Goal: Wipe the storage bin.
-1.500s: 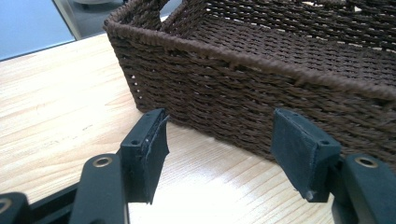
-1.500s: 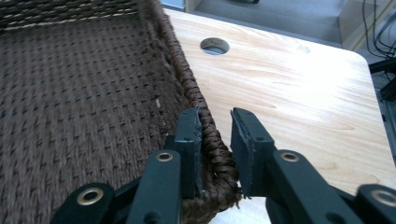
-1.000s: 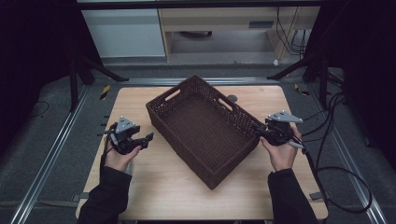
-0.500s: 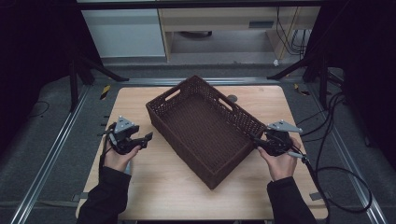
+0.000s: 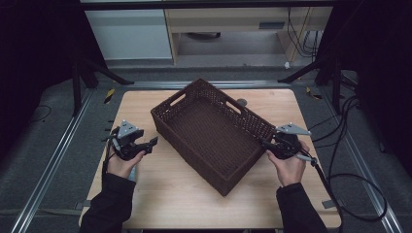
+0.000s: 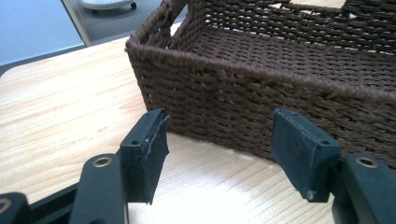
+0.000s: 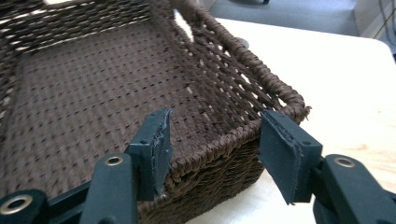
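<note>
An empty dark brown woven basket [image 5: 209, 133] lies diagonally across the middle of the wooden table [image 5: 170, 204]. My left gripper [image 5: 151, 143] rests left of it, open with nothing between its jaws. In the left gripper view that gripper [image 6: 229, 149] faces the basket's long wall [image 6: 243, 102] from a short way off. My right gripper [image 5: 263, 143] is at the basket's right corner. In the right gripper view it [image 7: 215, 144] straddles the rim [image 7: 224, 144], one jaw inside and one outside. Its jaws have just been closing, with the rim between them, and the pads do not visibly press.
A small grey round object [image 5: 241, 102] lies on the table beyond the basket. Cables [image 5: 350, 145] trail off the right edge. Metal rails run along both sides, and a yellow item [image 5: 110, 93] lies on the left one. Bare tabletop lies in front of the basket.
My right hand has shifted slightly toward the person along the basket's corner. The left hand and the basket have kept still.
</note>
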Motion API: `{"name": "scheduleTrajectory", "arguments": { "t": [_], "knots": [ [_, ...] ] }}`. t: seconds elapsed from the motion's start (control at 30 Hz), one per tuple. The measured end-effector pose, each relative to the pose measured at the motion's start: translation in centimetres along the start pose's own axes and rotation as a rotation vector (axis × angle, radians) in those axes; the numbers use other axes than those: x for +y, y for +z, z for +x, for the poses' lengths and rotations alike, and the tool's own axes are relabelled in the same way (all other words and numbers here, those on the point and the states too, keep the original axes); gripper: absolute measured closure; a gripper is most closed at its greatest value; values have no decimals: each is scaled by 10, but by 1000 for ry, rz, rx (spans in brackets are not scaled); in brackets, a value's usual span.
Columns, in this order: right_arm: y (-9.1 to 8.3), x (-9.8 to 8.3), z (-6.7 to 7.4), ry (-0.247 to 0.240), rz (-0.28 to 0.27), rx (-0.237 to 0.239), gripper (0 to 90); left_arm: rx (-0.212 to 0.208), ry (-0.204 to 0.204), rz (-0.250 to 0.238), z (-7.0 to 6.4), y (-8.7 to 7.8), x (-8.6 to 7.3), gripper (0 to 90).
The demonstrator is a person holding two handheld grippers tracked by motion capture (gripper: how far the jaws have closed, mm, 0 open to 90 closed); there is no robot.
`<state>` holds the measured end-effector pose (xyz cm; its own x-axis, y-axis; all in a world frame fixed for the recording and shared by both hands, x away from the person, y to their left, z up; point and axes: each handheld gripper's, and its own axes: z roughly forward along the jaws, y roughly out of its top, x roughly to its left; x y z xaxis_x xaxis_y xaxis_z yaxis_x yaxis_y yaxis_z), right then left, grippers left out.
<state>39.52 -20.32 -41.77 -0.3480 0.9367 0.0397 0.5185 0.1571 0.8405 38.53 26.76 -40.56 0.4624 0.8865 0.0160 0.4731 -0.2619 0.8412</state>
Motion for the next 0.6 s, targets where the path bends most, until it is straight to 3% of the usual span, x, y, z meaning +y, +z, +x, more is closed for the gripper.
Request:
{"name": "scheduleTrajectory", "arguments": {
  "t": [0.17,0.33,0.43,0.6],
  "knots": [
    [6,4,-5,-22,-5,-8,463,5,7,-4,1,0,3,353],
    [-1,5,4,-38,0,9,465,11,3,-15,9,6,13,351],
    [0,3,7,-62,15,-10,465,20,7,-5,14,12,20,350],
    [5,4,1,-41,4,-7,495,39,9,-6,27,22,31,347]
  ]
}}
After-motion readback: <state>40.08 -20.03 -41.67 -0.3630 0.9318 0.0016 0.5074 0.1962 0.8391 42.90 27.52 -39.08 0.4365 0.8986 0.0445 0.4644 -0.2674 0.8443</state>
